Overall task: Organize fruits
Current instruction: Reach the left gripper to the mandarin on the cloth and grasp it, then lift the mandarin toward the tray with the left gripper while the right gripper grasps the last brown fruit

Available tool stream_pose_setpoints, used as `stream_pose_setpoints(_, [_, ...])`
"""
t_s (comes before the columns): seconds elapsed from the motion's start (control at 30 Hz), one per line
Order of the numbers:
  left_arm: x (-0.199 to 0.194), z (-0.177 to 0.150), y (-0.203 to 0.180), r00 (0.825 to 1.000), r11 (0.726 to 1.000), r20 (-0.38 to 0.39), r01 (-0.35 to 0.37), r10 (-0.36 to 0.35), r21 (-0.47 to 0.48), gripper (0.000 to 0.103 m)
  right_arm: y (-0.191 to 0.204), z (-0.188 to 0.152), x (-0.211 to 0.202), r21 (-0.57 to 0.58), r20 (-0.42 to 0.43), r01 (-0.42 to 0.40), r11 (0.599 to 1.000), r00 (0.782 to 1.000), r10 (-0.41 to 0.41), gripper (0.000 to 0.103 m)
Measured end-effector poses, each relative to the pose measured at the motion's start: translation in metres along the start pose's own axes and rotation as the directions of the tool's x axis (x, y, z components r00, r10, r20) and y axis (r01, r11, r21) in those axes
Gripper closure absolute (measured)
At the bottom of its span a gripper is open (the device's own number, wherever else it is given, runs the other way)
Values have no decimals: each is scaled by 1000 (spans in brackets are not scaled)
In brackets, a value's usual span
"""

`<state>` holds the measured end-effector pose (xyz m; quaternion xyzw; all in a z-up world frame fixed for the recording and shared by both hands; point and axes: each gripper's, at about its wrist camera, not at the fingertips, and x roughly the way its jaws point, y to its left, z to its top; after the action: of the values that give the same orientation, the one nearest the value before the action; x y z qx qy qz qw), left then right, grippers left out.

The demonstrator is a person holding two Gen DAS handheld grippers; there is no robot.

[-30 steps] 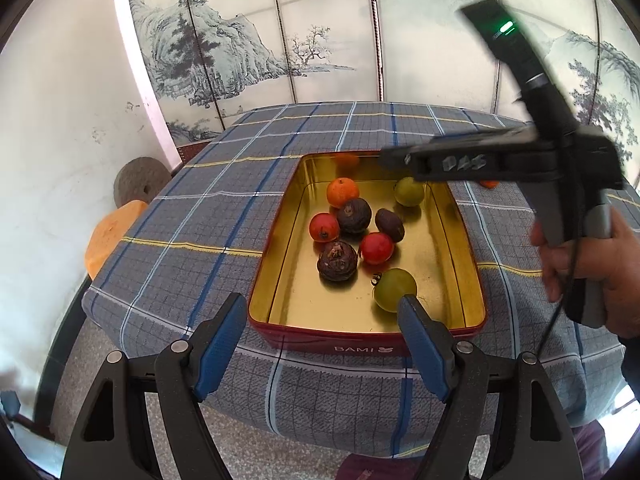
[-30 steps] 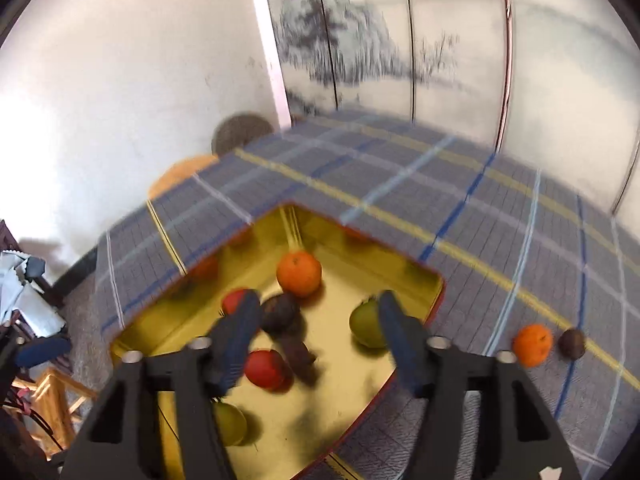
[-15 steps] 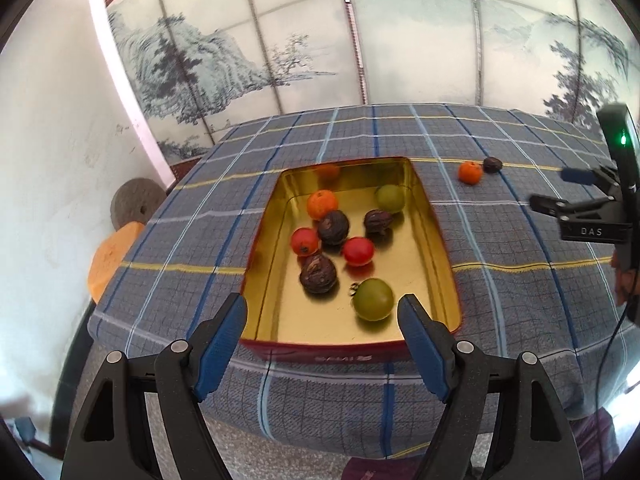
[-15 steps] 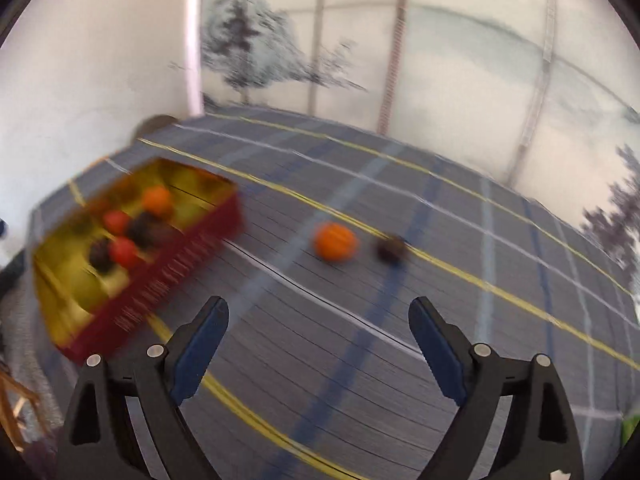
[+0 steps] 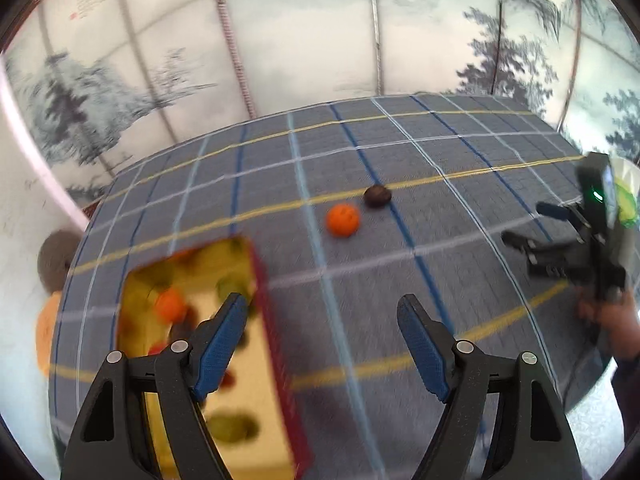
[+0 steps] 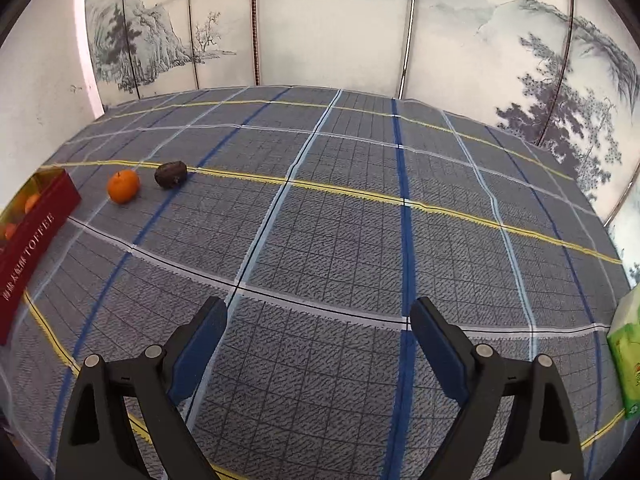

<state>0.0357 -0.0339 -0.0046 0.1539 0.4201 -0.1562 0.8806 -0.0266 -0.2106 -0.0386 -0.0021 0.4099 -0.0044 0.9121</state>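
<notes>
An orange (image 5: 343, 220) and a dark brown fruit (image 5: 377, 196) lie side by side on the checked tablecloth, outside the tin. They also show at the left of the right wrist view, the orange (image 6: 123, 186) and the dark fruit (image 6: 171, 174). A gold tin with red walls (image 5: 276, 344) holds several fruits; its red side (image 6: 36, 236) shows in the right wrist view. My left gripper (image 5: 322, 344) is open and empty, above the tin's right wall. My right gripper (image 6: 318, 344) is open and empty over bare cloth, and shows at the far right of the left wrist view (image 5: 560, 236).
A green tissue box (image 6: 626, 356) stands at the table's right edge. A painted folding screen (image 6: 320, 20) closes the back of the table. An orange stool (image 5: 44, 332) and a round grey stone (image 5: 54, 260) sit on the floor at the left.
Both grippers have swung right, away from the tin. The left view now centres on the orange and dark fruit; the right gripper has turned past them onto open cloth.
</notes>
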Motion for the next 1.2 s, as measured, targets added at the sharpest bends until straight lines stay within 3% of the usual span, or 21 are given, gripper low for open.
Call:
stream_pose_setpoints(0.2, [80, 53, -20, 995, 999, -95, 2, 3, 51, 38, -5, 0, -4, 19, 31, -55, 998, 998, 55, 9])
stream_pose_setpoints(0.4, [144, 70, -11, 983, 998, -174, -60, 61, 10, 41, -7, -2, -9, 35, 56, -94, 995, 994, 92, 8])
stream_pose_setpoints(0.5, [161, 70, -3, 982, 998, -188, 19, -31, -62, 41, -6, -1, -9, 32, 56, -109, 994, 993, 107, 8])
stream_pose_setpoints(0.57, [166, 72, -5, 977, 994, -196, 75, -88, -73, 52, -7, -1, -9, 32, 56, -114, 993, 992, 112, 8])
stream_pose_setpoints(0.6, [168, 72, -10, 973, 993, -204, 99, -109, -58, 65, -7, -1, -9, 32, 56, -118, 992, 992, 116, 8])
stream_pose_setpoints(0.63, [170, 72, -16, 970, 994, -216, 105, -112, -42, 67, -7, -1, -8, 32, 54, -119, 992, 992, 117, 8])
stream_pose_setpoints(0.77, [167, 68, -27, 982, 998, -176, 69, -67, 6, 69, -7, -1, -6, 33, 45, -116, 993, 992, 114, 8])
stream_pose_setpoints(0.87, [153, 61, -15, 980, 990, -161, 105, -119, -91, 70, -7, -1, -5, 35, 37, -109, 993, 994, 107, 5])
stream_pose_setpoints(0.97, [120, 49, -12, 987, 988, -119, 91, -106, -122, 70, -7, -1, -7, 34, 43, -103, 994, 994, 102, 5])
stream_pose_setpoints(1.2, [38, 1, -4, 986, 973, -70, 133, -149, -190, 70, 44, 33, -2, -88, 26, -288, 954, 956, 291, 7])
